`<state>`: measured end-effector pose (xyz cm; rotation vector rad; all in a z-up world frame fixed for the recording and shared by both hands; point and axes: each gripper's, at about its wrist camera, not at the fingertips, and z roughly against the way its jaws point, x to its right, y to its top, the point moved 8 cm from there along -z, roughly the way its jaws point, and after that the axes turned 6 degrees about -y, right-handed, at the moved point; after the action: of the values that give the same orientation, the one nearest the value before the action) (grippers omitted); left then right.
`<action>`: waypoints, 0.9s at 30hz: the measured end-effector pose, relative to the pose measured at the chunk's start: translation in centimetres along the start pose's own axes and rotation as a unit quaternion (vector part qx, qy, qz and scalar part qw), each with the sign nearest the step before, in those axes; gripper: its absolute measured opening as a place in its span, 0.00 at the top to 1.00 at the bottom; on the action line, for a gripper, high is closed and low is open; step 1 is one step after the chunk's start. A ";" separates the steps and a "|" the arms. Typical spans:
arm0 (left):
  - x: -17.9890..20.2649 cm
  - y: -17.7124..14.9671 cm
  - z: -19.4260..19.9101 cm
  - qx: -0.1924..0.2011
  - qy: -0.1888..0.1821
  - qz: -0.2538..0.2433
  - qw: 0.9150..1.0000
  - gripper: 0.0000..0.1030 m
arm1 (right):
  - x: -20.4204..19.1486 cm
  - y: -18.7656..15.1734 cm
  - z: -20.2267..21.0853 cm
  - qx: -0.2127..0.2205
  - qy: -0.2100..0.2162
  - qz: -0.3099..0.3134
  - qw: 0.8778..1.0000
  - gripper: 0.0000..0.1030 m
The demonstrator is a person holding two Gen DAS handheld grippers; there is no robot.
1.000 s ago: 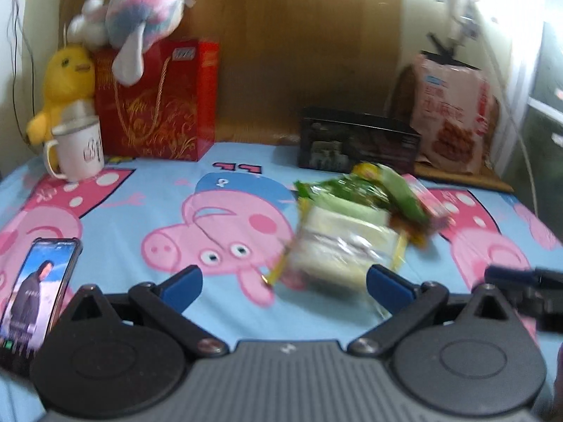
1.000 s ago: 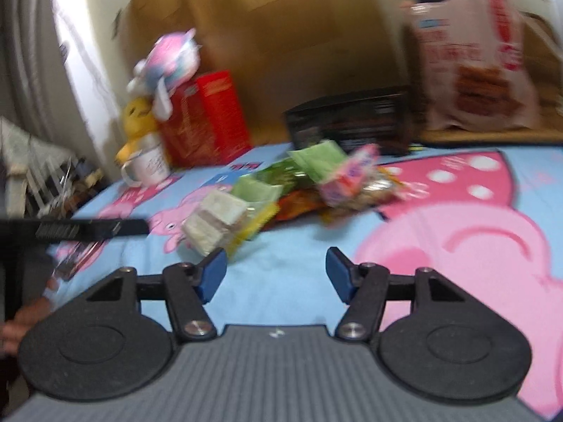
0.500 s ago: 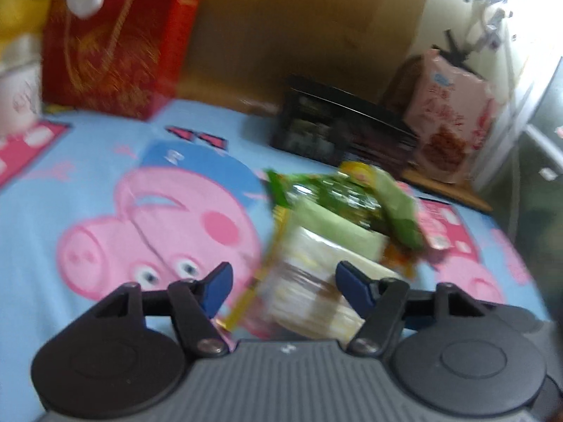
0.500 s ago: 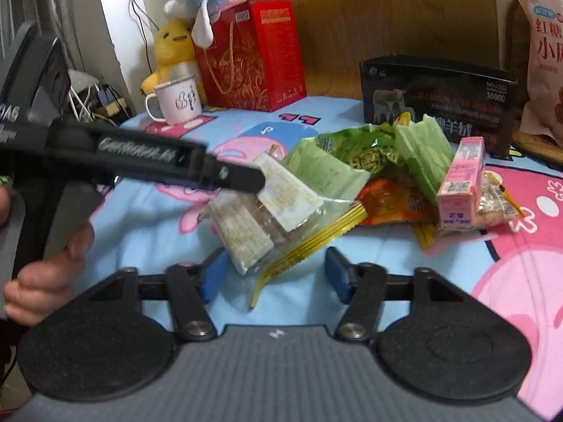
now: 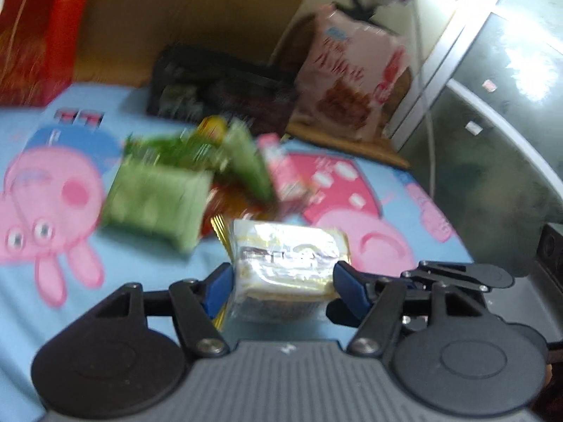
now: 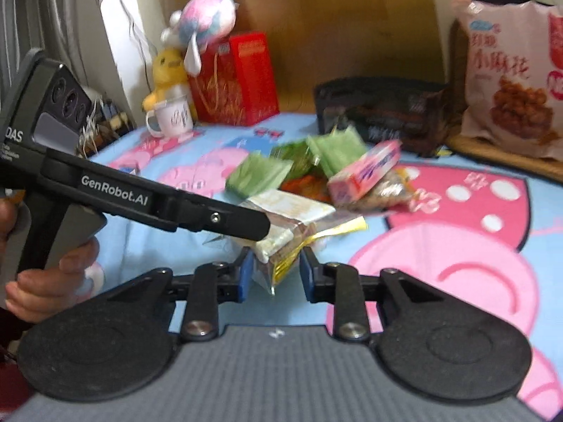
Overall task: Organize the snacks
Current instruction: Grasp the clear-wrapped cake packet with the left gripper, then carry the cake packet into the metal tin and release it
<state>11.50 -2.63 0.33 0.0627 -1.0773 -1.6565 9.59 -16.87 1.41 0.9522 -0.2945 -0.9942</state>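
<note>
A clear-wrapped cake snack pack [image 5: 286, 263] with a yellow edge sits between my left gripper's [image 5: 283, 283] blue pads, which press its sides. In the right wrist view the same pack [image 6: 292, 225] is held up by the left gripper [image 6: 260, 225]. My right gripper [image 6: 274, 274] brackets the pack's lower corner with narrowed jaws; contact is unclear. Behind lies a pile of snacks: green packets [image 6: 258, 174], a pink box [image 6: 366, 170], an orange packet [image 5: 228, 200].
The snacks lie on a blue Peppa Pig sheet [image 6: 457, 246]. At the back stand a black box [image 6: 380, 112], a large pink snack bag [image 6: 510, 81], a red gift bag [image 6: 235, 77], a mug [image 6: 172, 117] and plush toys [image 6: 204, 28].
My left gripper closed on the cake pack and lifted it off the pile toward the right. My right gripper's jaws narrowed around the pack's lower corner.
</note>
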 end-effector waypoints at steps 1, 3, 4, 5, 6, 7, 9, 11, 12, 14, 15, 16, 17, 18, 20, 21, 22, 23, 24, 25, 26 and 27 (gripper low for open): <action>0.7 1.1 0.2 0.008 0.002 -0.010 1.000 0.38 | 0.2 0.8 0.4 0.011 0.001 -0.002 1.000 0.70; 1.7 3.7 0.4 0.027 0.010 -0.030 0.999 0.38 | 0.9 3.1 0.8 0.035 -0.001 -0.003 0.999 0.70; 2.0 5.1 0.5 0.034 0.013 -0.036 0.999 0.38 | 1.4 4.3 0.8 0.045 -0.002 -0.006 0.999 0.70; 2.1 6.6 0.6 0.043 0.018 -0.042 0.998 0.38 | 1.9 5.7 0.6 0.055 -0.003 -0.007 0.998 0.70; 2.2 8.6 0.6 0.057 0.024 -0.050 0.997 0.38 | 2.4 7.3 0.2 0.067 -0.004 -0.006 0.998 0.70; 2.2 10.2 0.4 0.069 0.029 -0.055 0.996 0.38 | 3.0 8.9 -0.3 0.080 -0.006 -0.004 0.997 0.70; 1.7 13.9 -0.4 0.089 0.043 -0.058 0.993 0.37 | 4.5 11.9 -1.9 0.095 -0.007 -0.009 0.995 0.70; 0.5 17.1 -1.9 0.100 0.062 -0.053 0.992 0.36 | 5.9 14.5 -4.4 0.099 -0.006 -0.013 0.995 0.70; -0.1 18.1 -2.5 0.102 0.069 -0.050 0.991 0.36 | 6.5 15.4 -5.5 0.099 -0.007 -0.013 0.995 0.70; -1.6 20.2 -4.5 0.101 0.084 -0.040 0.991 0.36 | 7.7 16.7 -8.0 0.092 -0.019 -0.013 0.995 0.70; -2.6 21.1 -5.7 0.096 0.088 -0.034 0.991 0.36 | 8.3 17.2 -9.5 0.087 -0.026 -0.014 0.996 0.70; -3.4 21.6 -6.7 0.091 0.089 -0.030 0.991 0.36 | 8.8 17.5 -10.6 0.084 -0.030 -0.013 0.996 0.70; -4.2 22.0 -7.8 0.085 0.092 -0.025 0.992 0.36 | 9.3 17.6 -11.8 0.080 -0.035 -0.014 0.996 0.69; -4.7 22.3 -8.7 0.082 0.097 -0.024 0.992 0.36 | 9.8 17.7 -13.0 0.074 -0.043 -0.014 0.996 0.68; -5.7 22.3 -10.4 0.070 0.106 -0.035 0.991 0.35 | 10.6 17.4 -14.7 0.061 -0.050 -0.014 0.997 0.68; -6.1 22.3 -10.9 0.067 0.110 -0.035 0.991 0.35 | 11.0 17.2 -15.3 0.055 -0.056 -0.016 0.997 0.68; -6.4 22.3 -11.0 0.069 0.111 -0.034 0.991 0.34 | 11.5 17.1 -15.2 0.054 -0.060 -0.021 0.996 0.66; -6.8 22.4 -10.7 0.075 0.111 -0.034 0.990 0.33 | 11.9 17.0 -14.8 0.062 -0.061 -0.026 0.996 0.61; -7.6 22.5 -10.1 0.088 0.123 -0.034 0.988 0.31 | 12.6 16.8 -14.1 0.076 -0.067 -0.035 0.994 0.52; -8.6 22.8 -9.5 0.103 0.144 -0.032 0.984 0.23 | 13.4 16.6 -13.5 0.088 -0.075 -0.046 0.992 0.49; -9.9 22.9 -9.0 0.115 0.168 -0.027 0.979 0.18 | 14.2 16.3 -12.8 0.096 -0.081 -0.059 0.990 0.44; -11.2 23.0 -8.6 0.123 0.193 -0.019 0.973 0.18 | 15.2 15.8 -12.3 0.101 -0.086 -0.078 0.988 0.40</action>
<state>37.69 1.47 5.46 0.5491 -0.9762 -1.4574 34.42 -19.46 3.83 1.0873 -0.4774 -1.2105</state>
